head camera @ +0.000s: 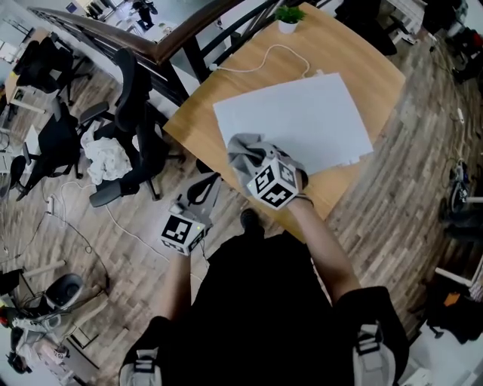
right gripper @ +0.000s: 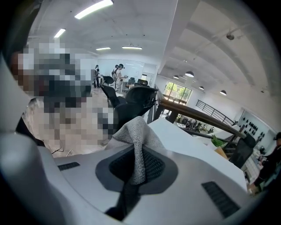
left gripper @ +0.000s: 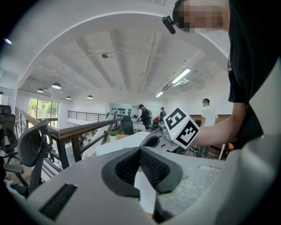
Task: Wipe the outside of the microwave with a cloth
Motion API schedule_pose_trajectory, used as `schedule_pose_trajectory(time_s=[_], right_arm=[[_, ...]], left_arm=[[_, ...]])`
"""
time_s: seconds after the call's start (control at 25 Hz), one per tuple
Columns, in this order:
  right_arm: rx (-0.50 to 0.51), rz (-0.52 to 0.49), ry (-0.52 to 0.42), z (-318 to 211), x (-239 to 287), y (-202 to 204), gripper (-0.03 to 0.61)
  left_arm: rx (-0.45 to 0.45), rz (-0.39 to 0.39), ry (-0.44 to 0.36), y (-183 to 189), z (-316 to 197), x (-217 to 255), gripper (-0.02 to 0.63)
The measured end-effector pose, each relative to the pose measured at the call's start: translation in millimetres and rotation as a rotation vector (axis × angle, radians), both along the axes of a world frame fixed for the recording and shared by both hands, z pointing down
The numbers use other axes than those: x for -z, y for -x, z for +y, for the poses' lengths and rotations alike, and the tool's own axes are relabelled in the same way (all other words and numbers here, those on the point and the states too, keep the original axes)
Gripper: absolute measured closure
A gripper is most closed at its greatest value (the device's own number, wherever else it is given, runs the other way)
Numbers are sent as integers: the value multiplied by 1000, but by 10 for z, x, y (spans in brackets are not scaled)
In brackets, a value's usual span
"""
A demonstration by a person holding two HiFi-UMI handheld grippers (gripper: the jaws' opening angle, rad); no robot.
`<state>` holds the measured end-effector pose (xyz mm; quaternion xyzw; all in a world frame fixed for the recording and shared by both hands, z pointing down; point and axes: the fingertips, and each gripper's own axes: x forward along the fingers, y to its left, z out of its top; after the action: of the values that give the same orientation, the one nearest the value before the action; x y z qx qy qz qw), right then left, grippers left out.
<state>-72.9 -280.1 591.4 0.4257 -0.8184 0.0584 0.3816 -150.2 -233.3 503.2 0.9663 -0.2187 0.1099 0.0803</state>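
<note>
From above in the head view, the white microwave [head camera: 294,124] stands on a wooden table [head camera: 362,60]. A grey cloth [head camera: 247,153] lies bunched on its near top corner, and my right gripper [head camera: 256,164] is shut on that cloth. In the right gripper view the cloth [right gripper: 138,136] sticks up from between the closed jaws of the right gripper [right gripper: 139,154], with the microwave [right gripper: 184,140] just beyond. My left gripper [head camera: 202,190] hangs lower at the left, off the table, apart from the microwave. In its own view the left gripper [left gripper: 140,151] is shut and holds nothing.
Black office chairs [head camera: 132,128] and a heap of white fabric [head camera: 106,158] stand left of the table. A dark railing [head camera: 151,45] runs behind. A small potted plant [head camera: 288,16] and a white cable [head camera: 264,56] lie on the table's far side. Several people [left gripper: 145,116] stand far off.
</note>
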Motion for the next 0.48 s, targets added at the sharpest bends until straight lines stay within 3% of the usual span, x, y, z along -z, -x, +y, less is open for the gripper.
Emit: schedule_pose_trajectory(time_s=[0.24,0.48], right_arm=[[-97,6,13,25,-18,-582,566],[-172,20,39,43,-64,-1145,566]], left_arm=[[5,-19,32,-69,76,-66,612],[-3,28,20,-359,117,-8,612]])
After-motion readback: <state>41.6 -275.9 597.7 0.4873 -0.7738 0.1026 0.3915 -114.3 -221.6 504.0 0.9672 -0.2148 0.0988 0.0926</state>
